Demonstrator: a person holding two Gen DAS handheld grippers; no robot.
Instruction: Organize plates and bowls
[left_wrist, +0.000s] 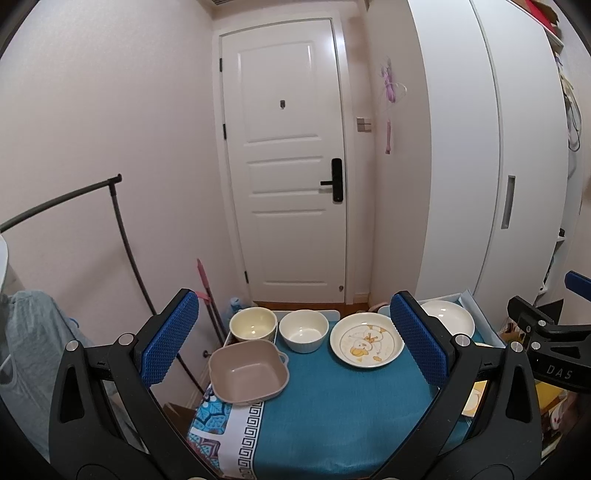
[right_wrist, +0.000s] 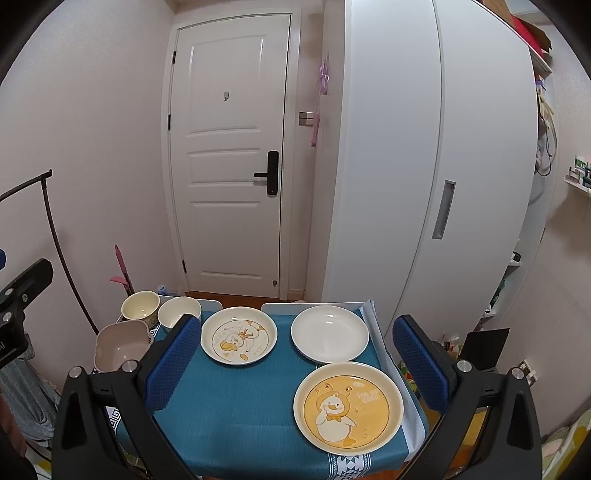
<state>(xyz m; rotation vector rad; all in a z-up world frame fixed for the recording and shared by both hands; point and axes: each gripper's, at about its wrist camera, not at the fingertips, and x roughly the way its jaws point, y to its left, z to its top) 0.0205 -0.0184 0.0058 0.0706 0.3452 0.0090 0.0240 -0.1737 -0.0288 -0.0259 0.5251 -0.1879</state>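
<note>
In the left wrist view the right finger of the left gripper (left_wrist: 294, 350) covers part of the plain white plate (left_wrist: 448, 319), and the yellow duck plate (right_wrist: 348, 407) shows there only as a sliver past that finger. In the right wrist view the left finger of the right gripper (right_wrist: 296, 365) cuts off the near rim of the white bowl (right_wrist: 179, 312).

All the dishes sit empty on the blue tablecloth (left_wrist: 332, 413). Along the far edge, left to right, stand a cream bowl (left_wrist: 253, 324), the white bowl, a cream plate with a pale duck drawing (left_wrist: 366, 345) and the plain white plate. A square beige bowl with small handles (left_wrist: 248, 370) sits at the near left, overhanging the table edge — the yellow duck plate lies at the near right.

Both grippers hover above the near side of the table, fingers spread wide apart, holding nothing. A white door (left_wrist: 286, 158) stands beyond.
</note>
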